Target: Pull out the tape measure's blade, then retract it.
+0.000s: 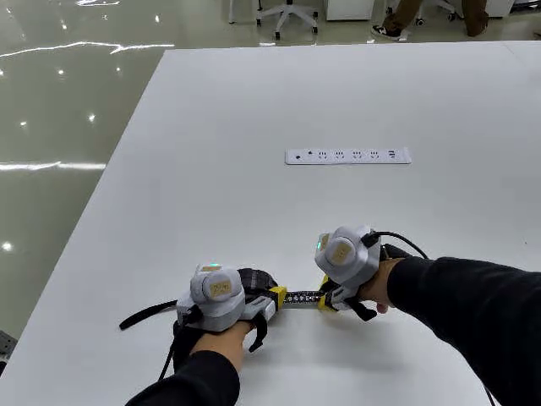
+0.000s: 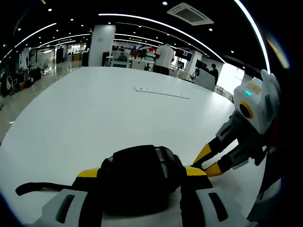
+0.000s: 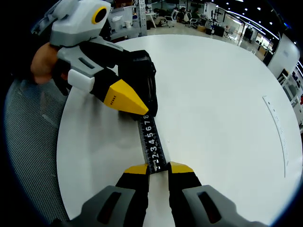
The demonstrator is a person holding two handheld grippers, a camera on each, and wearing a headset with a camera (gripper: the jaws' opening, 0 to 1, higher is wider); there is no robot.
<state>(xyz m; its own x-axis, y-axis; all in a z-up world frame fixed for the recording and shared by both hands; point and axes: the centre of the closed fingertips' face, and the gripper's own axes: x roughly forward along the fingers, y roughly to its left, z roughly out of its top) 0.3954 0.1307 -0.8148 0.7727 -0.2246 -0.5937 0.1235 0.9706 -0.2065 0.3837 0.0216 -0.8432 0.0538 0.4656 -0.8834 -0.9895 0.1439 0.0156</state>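
The black tape measure [image 1: 256, 279] lies on the white table, and my left gripper [image 1: 269, 293] is shut on its case. In the left gripper view the case [image 2: 142, 177] sits between the yellow-tipped jaws of that gripper [image 2: 142, 174]. A short length of blade [image 1: 300, 298] runs right from the case to my right gripper [image 1: 324, 299]. In the right gripper view the numbered blade [image 3: 151, 139] reaches from the case [image 3: 142, 73] down to my right gripper [image 3: 156, 168], which is shut on the blade's end. The left gripper [image 3: 127, 99] comes in from the upper left.
A white power strip [image 1: 348, 156] lies further back on the table [image 1: 254, 127], apart from both grippers. The tape measure's black strap [image 1: 144, 315] trails left toward the table's left edge. Shiny floor lies beyond that edge, with office chairs and people behind.
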